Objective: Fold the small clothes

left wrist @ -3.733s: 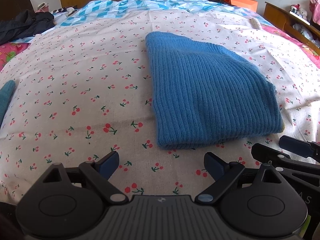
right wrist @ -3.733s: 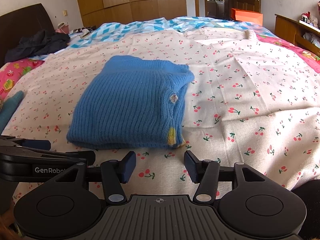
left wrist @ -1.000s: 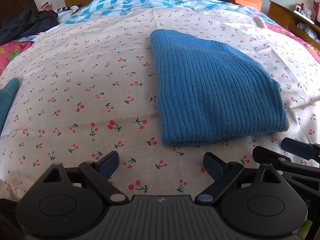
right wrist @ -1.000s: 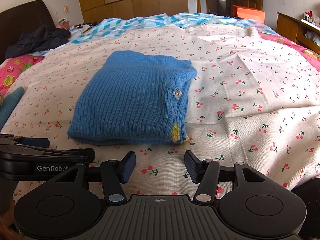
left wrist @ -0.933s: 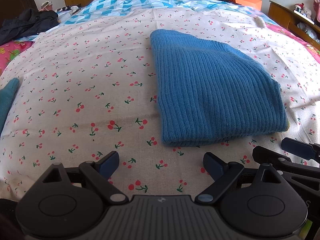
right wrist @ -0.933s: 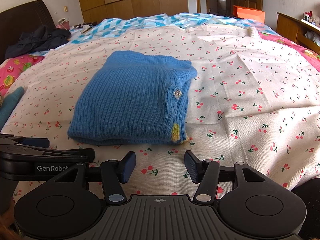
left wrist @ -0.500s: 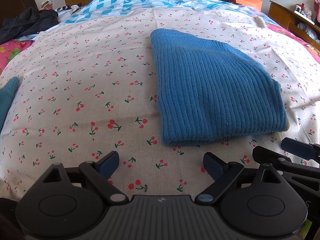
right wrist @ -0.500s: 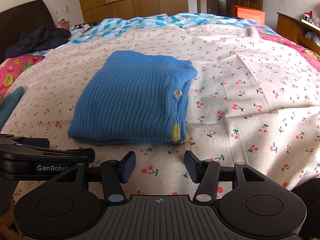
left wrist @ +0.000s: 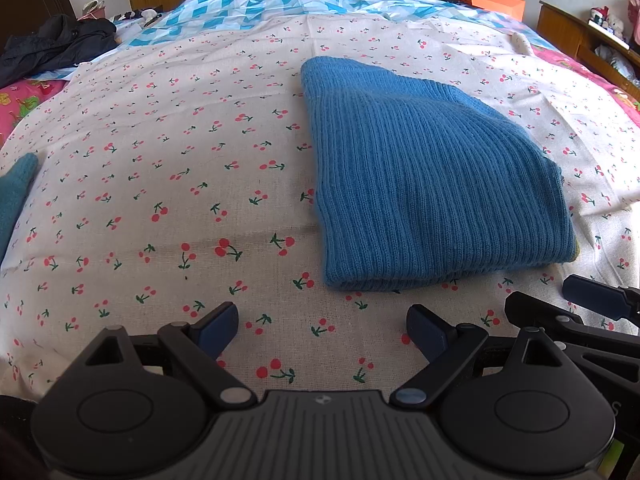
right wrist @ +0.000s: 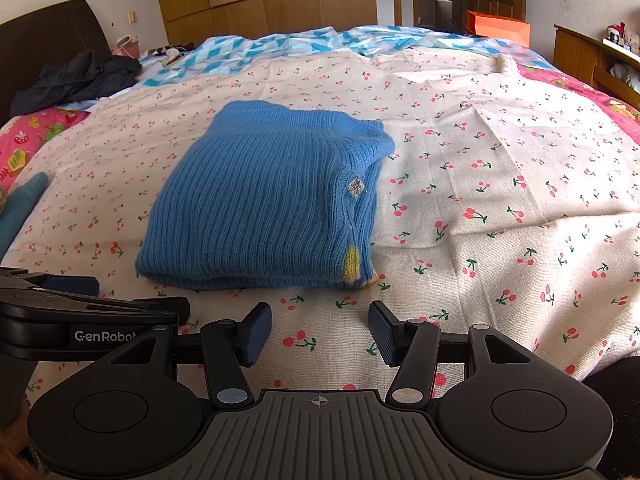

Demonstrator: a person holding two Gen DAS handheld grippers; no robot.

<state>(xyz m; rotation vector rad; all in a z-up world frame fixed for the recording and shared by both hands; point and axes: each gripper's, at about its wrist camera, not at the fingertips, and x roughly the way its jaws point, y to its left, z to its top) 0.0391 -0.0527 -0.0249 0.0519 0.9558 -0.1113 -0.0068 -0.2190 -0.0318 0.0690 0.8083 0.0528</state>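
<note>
A blue ribbed knit sweater [left wrist: 424, 184] lies folded into a neat rectangle on the cherry-print bed sheet [left wrist: 160, 168]. It also shows in the right wrist view [right wrist: 264, 204], with a yellow hem patch at its near right corner. My left gripper [left wrist: 322, 330] is open and empty, a little short of the sweater's near edge. My right gripper [right wrist: 320, 332] is open and empty, just short of the sweater's near right corner. The left gripper's body [right wrist: 60, 320] shows at the left of the right wrist view.
A teal knit item [left wrist: 16, 188] lies at the sheet's left edge. A dark jacket [right wrist: 80, 76] lies at the far left by the headboard. A blue patterned quilt [right wrist: 304, 46] covers the far end. An orange bag [right wrist: 500, 24] and wooden furniture [right wrist: 588, 56] stand at the far right.
Between 3.7 s ago and 1 s ago both views shifted slightly relative to the sweater. In the last second nothing has visibly changed.
</note>
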